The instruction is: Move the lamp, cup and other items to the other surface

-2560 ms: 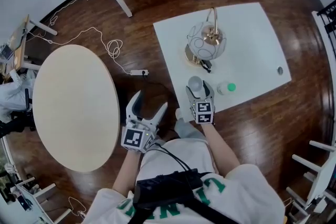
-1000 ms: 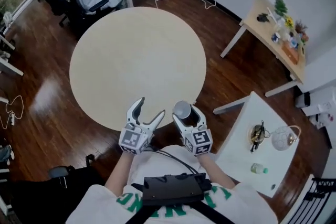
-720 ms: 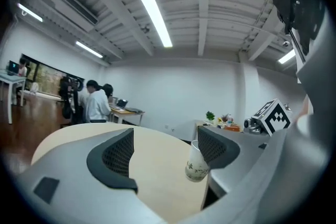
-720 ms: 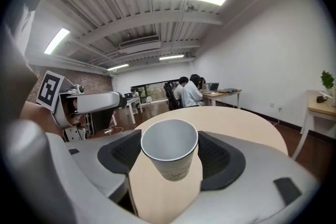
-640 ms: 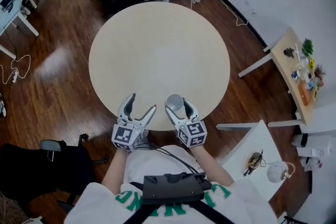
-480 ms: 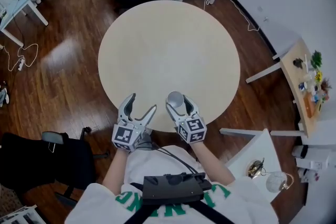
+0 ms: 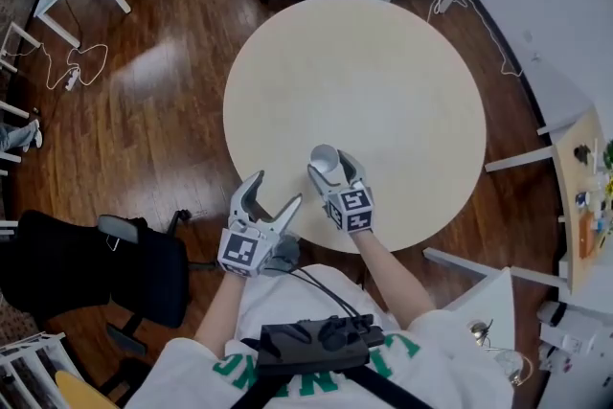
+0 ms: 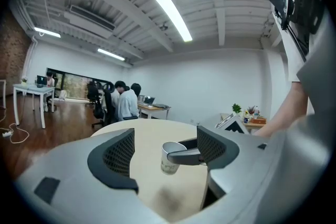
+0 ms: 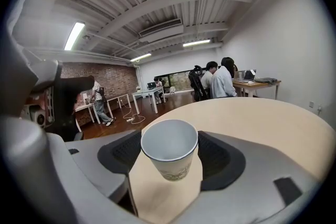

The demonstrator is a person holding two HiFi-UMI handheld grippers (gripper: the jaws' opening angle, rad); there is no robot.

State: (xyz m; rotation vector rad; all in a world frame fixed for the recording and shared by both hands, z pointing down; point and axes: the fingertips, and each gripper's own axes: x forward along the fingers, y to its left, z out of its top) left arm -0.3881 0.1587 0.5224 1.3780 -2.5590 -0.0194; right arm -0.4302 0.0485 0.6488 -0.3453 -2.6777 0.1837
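From the head view, the left tongs (image 7: 276,191) stand wide apart with nothing between them, their tips at the near rim of the round beige surface (image 7: 383,81), while the right tongs (image 7: 331,170) are clamped on an upright paper cup (image 7: 323,158), carried just inside that same rim. The round surface is bare all the way across. A black office chair (image 7: 144,268) stands on the wooden floor (image 7: 163,110) near its left side, and a corner of the white square surface (image 7: 484,294) shows well apart at lower right with the lamp (image 7: 510,363) on it. In the left gripper view both dark pads are spread with only the beige top between them, and beyond them the cup hangs in the other tongs, clear of the top. In the right gripper view the pads press on both sides of the cup below its rim, its mouth open upward, its base above the beige top near the edge, with broad open room ahead
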